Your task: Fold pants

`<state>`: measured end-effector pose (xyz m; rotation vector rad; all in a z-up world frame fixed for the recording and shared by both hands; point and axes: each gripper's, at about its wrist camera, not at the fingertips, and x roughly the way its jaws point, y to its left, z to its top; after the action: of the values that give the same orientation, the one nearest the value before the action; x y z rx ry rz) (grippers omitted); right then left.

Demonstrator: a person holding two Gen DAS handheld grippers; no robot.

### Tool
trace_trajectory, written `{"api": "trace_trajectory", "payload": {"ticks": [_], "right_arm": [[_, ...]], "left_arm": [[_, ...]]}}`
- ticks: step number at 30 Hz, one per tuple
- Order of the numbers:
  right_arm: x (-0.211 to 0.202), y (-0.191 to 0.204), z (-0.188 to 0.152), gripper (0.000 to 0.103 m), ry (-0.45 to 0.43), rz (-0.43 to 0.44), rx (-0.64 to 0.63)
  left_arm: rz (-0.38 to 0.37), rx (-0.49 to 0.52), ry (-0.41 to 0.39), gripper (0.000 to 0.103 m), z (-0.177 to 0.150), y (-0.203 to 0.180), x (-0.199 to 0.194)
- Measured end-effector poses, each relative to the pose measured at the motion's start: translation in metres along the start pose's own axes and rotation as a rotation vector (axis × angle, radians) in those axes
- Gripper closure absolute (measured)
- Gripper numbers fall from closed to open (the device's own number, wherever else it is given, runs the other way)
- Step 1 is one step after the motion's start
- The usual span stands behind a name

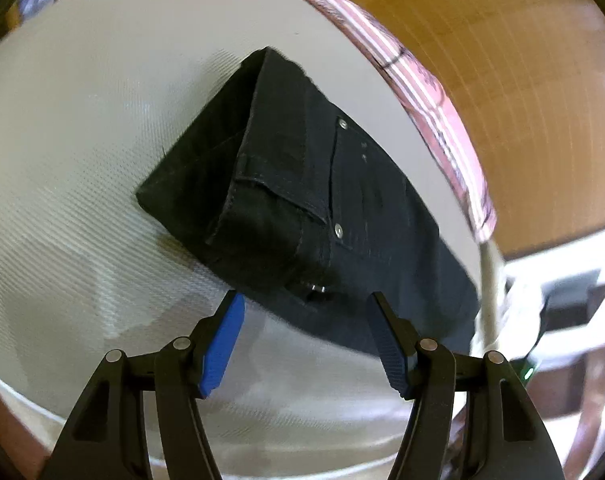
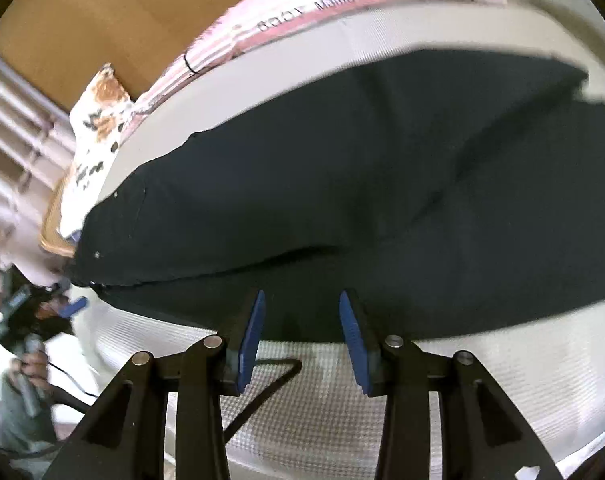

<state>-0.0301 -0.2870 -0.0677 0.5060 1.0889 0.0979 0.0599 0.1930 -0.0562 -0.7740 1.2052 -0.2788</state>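
Pants point(image 1: 302, 200), black denim, lie on a white textured mattress point(image 1: 82, 140), already doubled over: in the left view one end is folded back on itself into a thick blunt edge, with the waistband, a pocket seam and metal rivets facing up. Their long axis runs diagonally away from the left claw point(image 1: 304, 344), from the waist end just ahead of its tips out toward the far fold. The right claw point(image 2: 300, 338) faces the broad side of the pants point(image 2: 342, 180), whose near edge sits right at its fingertips, so it looks the nearer of the two to cloth. Both claws stand open with nothing between the blue pads point(image 1: 222, 348); the left gapes wider than the right.

The cloth looks stiff and heavy, lying mostly flat with one soft ridge across the middle in the right view. I would judge the next fold needs a grip on the near edge, lifted across the long axis. A pink striped sheet point(image 1: 422, 92) edges the mattress, with a wooden panel point(image 1: 502, 40) behind.
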Motion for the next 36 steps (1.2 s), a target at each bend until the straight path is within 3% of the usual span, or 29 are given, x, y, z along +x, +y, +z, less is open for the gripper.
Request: {"api": "trace_trajectory", "payload": {"ticks": [4,9,12,15,20,24,27,32,36], "right_arm": [[0.009,-0.009,0.0,0.066,-0.007,0.038,0.068],[0.019,-0.027,0.003,0.067,-0.034,0.086,0.185],[0.02,-0.037,0.008,0.068,-0.066,0.103,0.246],[0.02,-0.047,0.014,0.071,-0.097,0.111,0.294],[0.025,-0.06,0.024,0.074,-0.135,0.14,0.363],[0.028,-0.058,0.031,0.074,-0.148,0.134,0.364],[0.026,-0.06,0.033,0.09,-0.138,0.126,0.352],[0.017,-0.05,0.035,0.092,-0.145,0.088,0.311],[-0.004,-0.034,0.03,0.093,-0.149,0.045,0.261]], "left_arm": [[-0.044,-0.111,-0.051,0.039,0.009,0.01,0.007],[-0.029,-0.169,-0.086,0.039,0.021,0.016,0.019],[-0.013,-0.16,-0.1,0.041,0.022,0.014,0.023],[0.035,-0.133,-0.126,0.061,0.025,0.009,0.025],[0.056,-0.089,-0.144,0.078,0.025,0.002,0.019],[0.055,-0.057,-0.157,0.08,0.027,-0.002,0.008],[0.074,-0.017,-0.157,0.081,0.029,-0.005,0.005],[0.106,0.007,-0.125,0.083,0.035,-0.005,0.01],[0.168,0.095,-0.113,0.083,0.04,-0.016,0.008]]}}
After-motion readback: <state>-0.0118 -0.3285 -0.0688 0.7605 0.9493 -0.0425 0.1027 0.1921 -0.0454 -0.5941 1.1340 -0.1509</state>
